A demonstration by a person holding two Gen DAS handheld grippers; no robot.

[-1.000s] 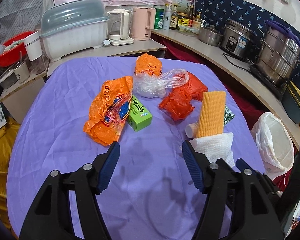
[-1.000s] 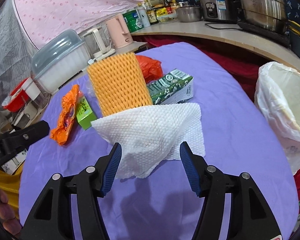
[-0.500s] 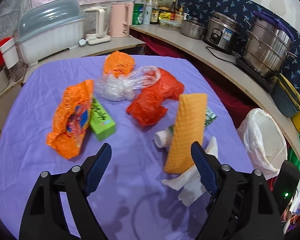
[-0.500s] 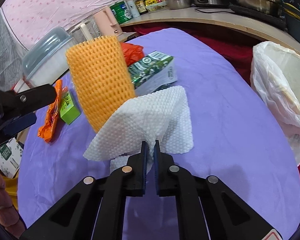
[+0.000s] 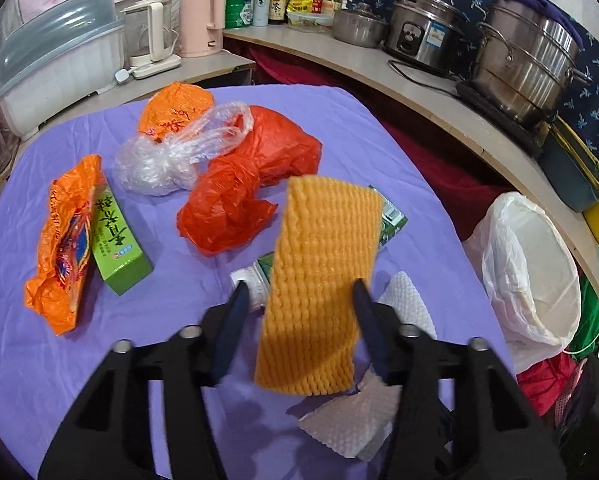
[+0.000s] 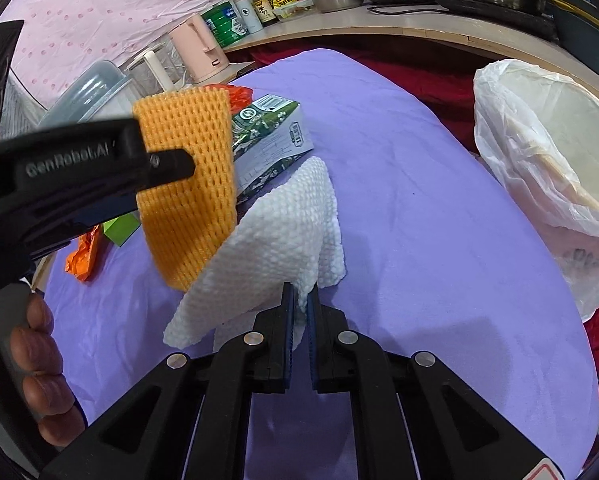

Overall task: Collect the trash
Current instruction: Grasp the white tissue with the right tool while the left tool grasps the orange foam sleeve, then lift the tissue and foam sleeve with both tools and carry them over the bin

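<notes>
The right gripper (image 6: 300, 300) has its fingers pinched tight on the white paper towel (image 6: 275, 236), which drapes up from the tips and leans on the orange foam net sleeve (image 5: 319, 280) just behind it. The left gripper (image 5: 299, 292) sits around that sleeve, its fingers having just been narrowing, with the sleeve standing between them; the left pad shows a gap to the foam, and at the right pad I cannot tell if it touches. In the right wrist view one left finger (image 6: 167, 166) crosses in front of the sleeve, and the person's hand (image 6: 39, 364) grips the handle at lower left. Behind the sleeve lies the green-and-white carton (image 6: 271, 140) on its side on the purple-covered bench (image 6: 419, 220). Further back on the bench: a red plastic bag (image 5: 251, 184), a clear crumpled bag (image 5: 171, 152), an orange bag (image 5: 175, 108), a green box (image 5: 115, 236) and an orange wrapper (image 5: 63, 240) touching the box. The white-lined bin (image 6: 547, 152) stands open off the bench's right edge.
</notes>
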